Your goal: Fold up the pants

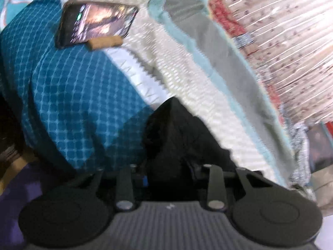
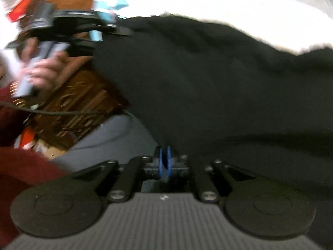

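Observation:
The black pants (image 2: 208,87) hang stretched in the air between my two grippers. My right gripper (image 2: 165,162) has its blue pads (image 2: 159,163) pressed together on an edge of the black cloth. My left gripper (image 1: 166,175) is buried in a bunched fold of the pants (image 1: 177,133); its fingers are hidden by the cloth. In the right wrist view the left gripper (image 2: 108,28) shows at upper left, held by a hand (image 2: 41,70), gripping the far end of the pants.
A phone (image 1: 97,25) leans on a small wooden stand (image 1: 105,42) on a blue checked pillow (image 1: 68,95). White ribbed bedding (image 1: 187,87) and a grey sheet (image 1: 208,41) lie beyond. A carved wooden bed frame (image 2: 79,100) is at lower left.

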